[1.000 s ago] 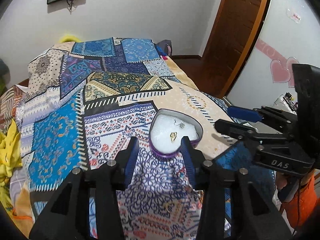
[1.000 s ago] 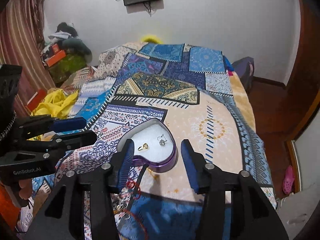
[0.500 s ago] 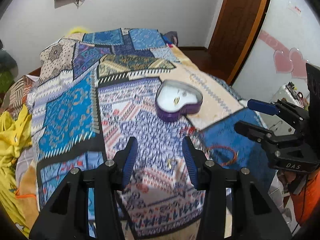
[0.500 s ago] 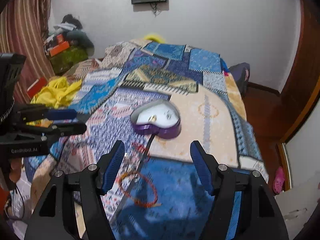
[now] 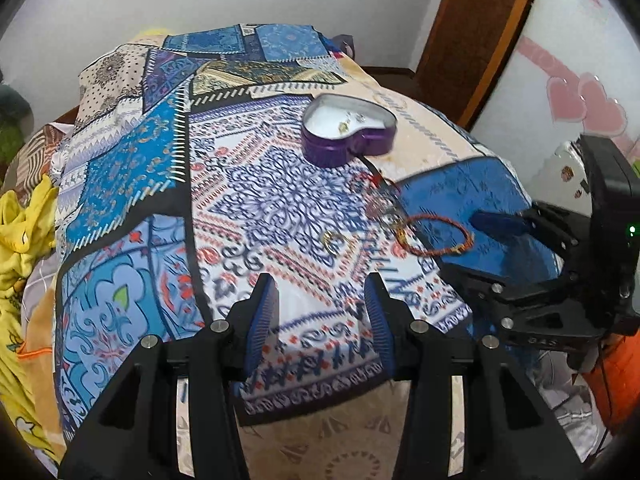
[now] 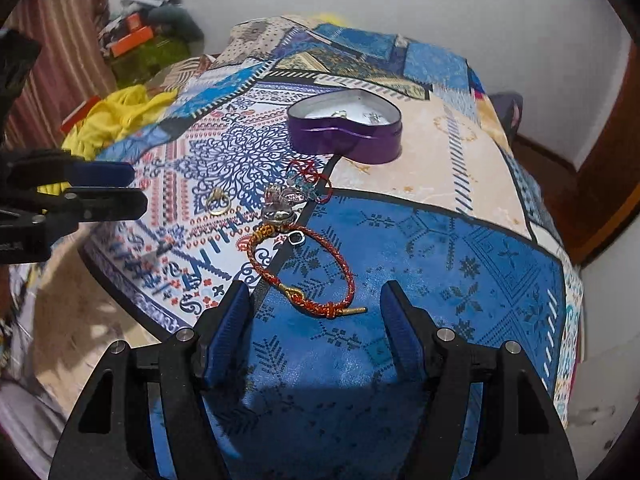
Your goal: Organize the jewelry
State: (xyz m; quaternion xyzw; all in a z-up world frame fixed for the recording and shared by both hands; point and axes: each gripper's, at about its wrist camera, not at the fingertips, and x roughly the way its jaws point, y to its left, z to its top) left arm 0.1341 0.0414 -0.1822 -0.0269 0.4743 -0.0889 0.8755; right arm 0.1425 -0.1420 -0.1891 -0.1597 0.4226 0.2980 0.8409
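A purple heart-shaped tin (image 5: 348, 136) (image 6: 346, 128) with a white lining stands on the patterned bedspread and holds small jewelry pieces. Nearer the bed's foot lie a red-orange braided bracelet (image 6: 304, 272) (image 5: 436, 236), a gold ring (image 6: 217, 203) (image 5: 334, 240), a silver piece (image 6: 278, 210) and a red-threaded piece (image 6: 308, 178). My left gripper (image 5: 320, 304) is open and empty over the bedspread's near edge. My right gripper (image 6: 316, 320) is open and empty, its fingers on either side of the bracelet's near end, above it.
Yellow cloth (image 5: 20, 232) lies at the bed's left side. A wooden door (image 5: 480, 32) stands at the right. Clutter is piled by the curtain at the left (image 6: 148, 32). The bed's foot edge (image 5: 320, 392) drops off just under the left gripper.
Both grippers have pulled back from the heart tin toward the foot of the bed. The loose jewelry has come into view. The right gripper's jaws have widened.
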